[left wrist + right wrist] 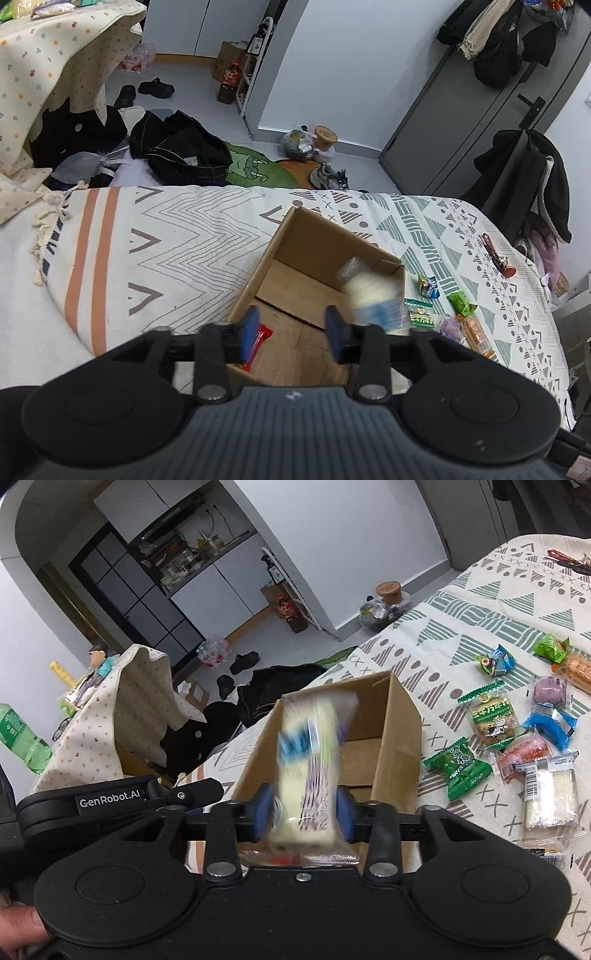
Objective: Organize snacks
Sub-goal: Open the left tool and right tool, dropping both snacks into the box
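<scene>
Patterned cloth [192,236] covers the surface, clothes on floor behind. My left tool [291,332] hangs over the cardboard box [314,243], pads apart, empty; red wrapper [258,341] inside. Right tool [304,814] grips a blurred white snack pack [310,760] above the box. Loose snacks [517,738] lie right of box.

Pale snack packet [310,764] motion-blurred, print unreadable, red wrapper [258,341] partly hidden behind left tongs [291,332]
</scene>
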